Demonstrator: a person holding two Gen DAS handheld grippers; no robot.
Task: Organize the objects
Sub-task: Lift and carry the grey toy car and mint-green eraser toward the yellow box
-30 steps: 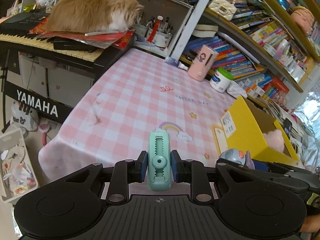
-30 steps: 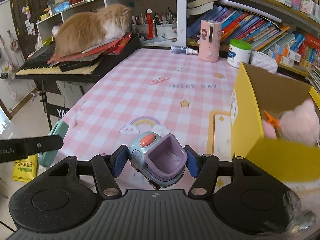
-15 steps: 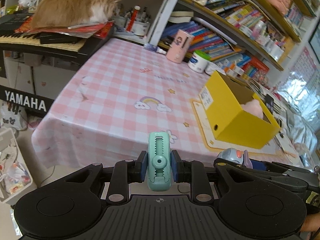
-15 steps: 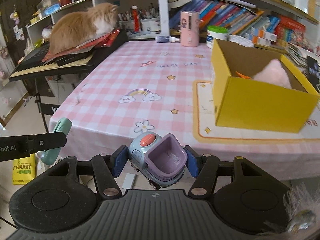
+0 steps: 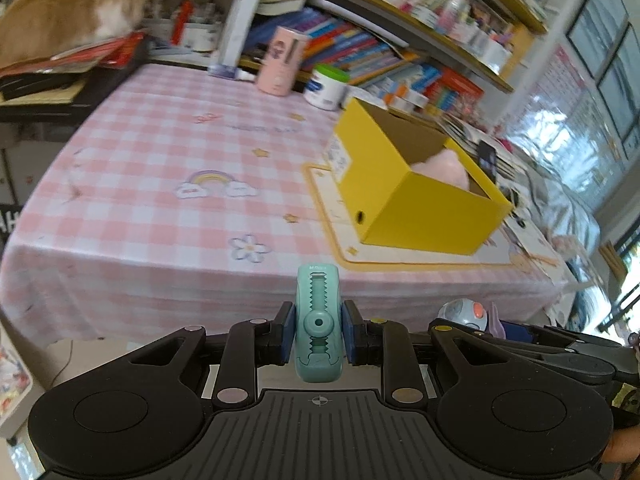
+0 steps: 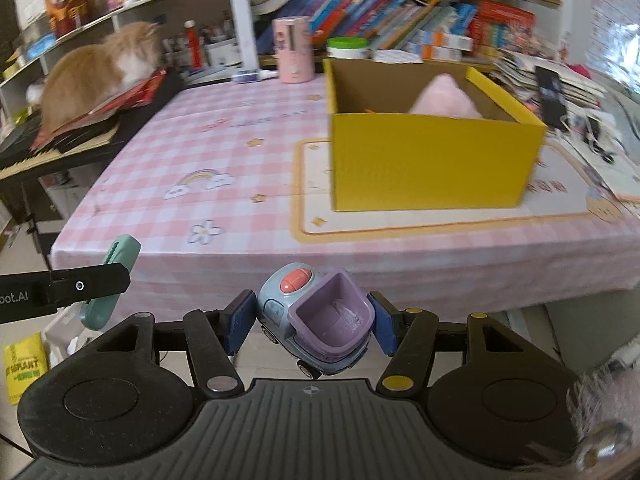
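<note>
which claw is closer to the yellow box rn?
Right. The right claw, holding the toy truck, sits off the table edge facing the yellow box; the left claw is beside it, farther left.

The right claw (image 6: 311, 322) grips a toy truck (image 6: 316, 320), its 2 pads pressed on the sides, held off the near edge of the worktop (image 6: 240, 168). On the worktop a yellow box (image 6: 432, 164) stands on a mat (image 6: 400, 220), with a pink plush (image 6: 444, 98) inside. At far left the left claw (image 6: 100, 282) clamps a green clip (image 6: 112, 280). A cat (image 6: 96, 72) sits on a keyboard (image 6: 52, 144).
</note>
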